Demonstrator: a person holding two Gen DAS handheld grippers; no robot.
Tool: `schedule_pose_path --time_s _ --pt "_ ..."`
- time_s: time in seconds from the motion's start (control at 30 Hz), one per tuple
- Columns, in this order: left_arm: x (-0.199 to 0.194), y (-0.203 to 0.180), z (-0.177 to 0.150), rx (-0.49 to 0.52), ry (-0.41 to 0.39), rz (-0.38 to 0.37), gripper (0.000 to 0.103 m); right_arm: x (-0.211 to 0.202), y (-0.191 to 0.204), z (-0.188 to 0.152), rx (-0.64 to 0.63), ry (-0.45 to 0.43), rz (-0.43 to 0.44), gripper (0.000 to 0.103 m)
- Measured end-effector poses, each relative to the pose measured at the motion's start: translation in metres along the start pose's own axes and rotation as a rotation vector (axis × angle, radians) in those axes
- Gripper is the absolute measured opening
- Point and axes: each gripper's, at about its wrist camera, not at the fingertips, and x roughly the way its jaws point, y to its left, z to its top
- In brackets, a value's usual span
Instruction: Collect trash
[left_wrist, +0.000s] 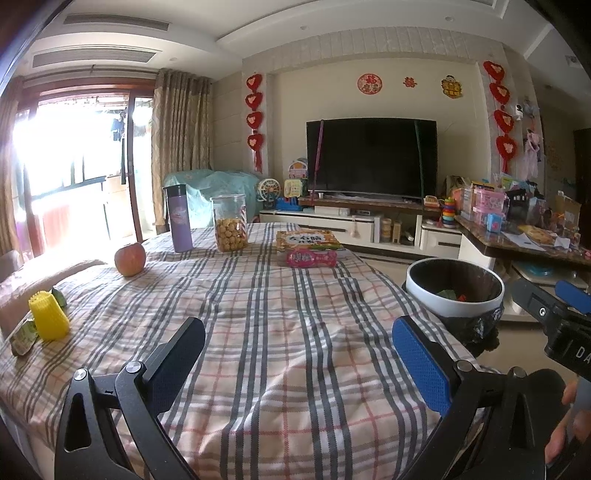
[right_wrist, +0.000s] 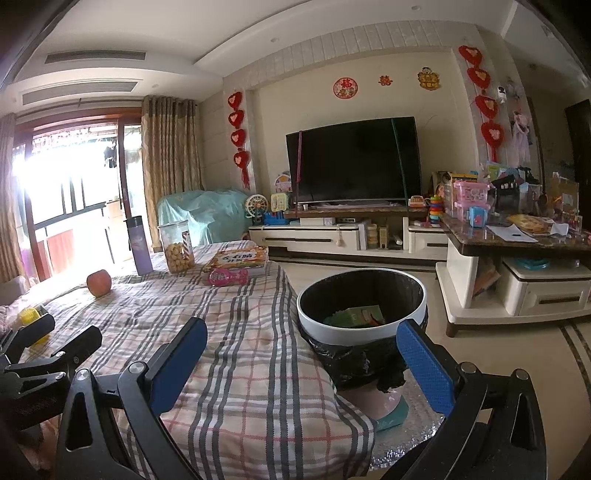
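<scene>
Hovering with jaws apart and empty, the left gripper (left_wrist: 295, 354) is nearer the green wrappers (left_wrist: 24, 338) lying far left beside the yellow cup (left_wrist: 48, 315). The right gripper (right_wrist: 301, 363), also apart, faces the trash bin (right_wrist: 362, 334) on the right.

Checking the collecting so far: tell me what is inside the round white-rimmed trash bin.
The round white-rimmed trash bin, lined with a black plastic bag, holds a green paper package and a small red scrap. The near rim hides whatever lies deeper.
</scene>
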Motion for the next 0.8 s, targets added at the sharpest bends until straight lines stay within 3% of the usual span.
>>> schedule_pose_path --time_s 0.8 --pt "-0.0005 0.0021 0.0005 -0.002 0.005 -0.001 0.102 -0.0020 0.0028 0.0032 0.002 -0.001 0.006 0.103"
